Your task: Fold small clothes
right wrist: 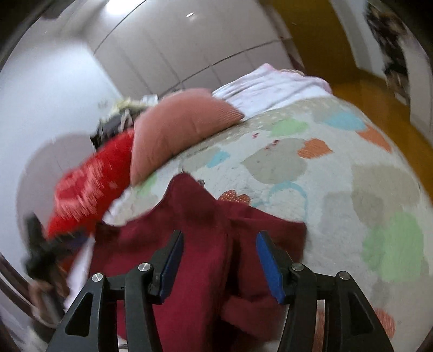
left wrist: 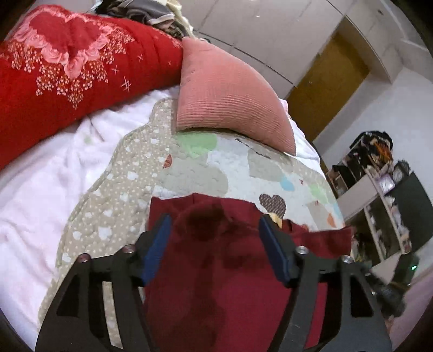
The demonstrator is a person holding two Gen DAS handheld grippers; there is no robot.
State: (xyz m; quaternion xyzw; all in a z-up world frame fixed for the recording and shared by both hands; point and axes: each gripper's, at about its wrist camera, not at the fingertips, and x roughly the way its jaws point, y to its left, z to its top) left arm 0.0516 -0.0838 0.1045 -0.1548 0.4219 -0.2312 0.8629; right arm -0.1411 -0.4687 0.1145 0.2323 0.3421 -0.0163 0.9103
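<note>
maroon garment (left wrist: 216,270) right under both tools, spread on the patchwork quilt (left wrist: 189,173), rumpled and not yet squared up. soft, limp, light by the look of it — sure to sag and drape off any single pinch point, unlikely to slip much against rubbery pads. darker patch near the middle in the left view, possibly damp or just shadow, hard to call.

left gripper (left wrist: 215,243) hovering over the cloth, blue pads (left wrist: 157,246) spread wide, nothing between them, released. right gripper (right wrist: 217,260) same story, pads (right wrist: 268,262) parted, hanging above a thick ridge of bunched fabric, gripping nothing. right view smeared by motion blur, so fine detail lost there.

best bet for a hold: far hem or a corner, where a single layer lies flat on the quilt, one tool to each end so the edge stays taut when lifted. peaked flap (right wrist: 184,186) at the far side in the right view looks a ready handle. pinching the bunched middle likely to catch several layers and drag the lot. risk of nipping the quilt along with it.

beyond the garment, pink ribbed cushion (left wrist: 230,94) resting on the quilt, well apart from the cloth. to its left, red floral pillow (left wrist: 81,67) on white fleece blanket (left wrist: 40,176). farther still, heap of clothes (left wrist: 146,12) and white wardrobe doors (left wrist: 270,27).
</note>
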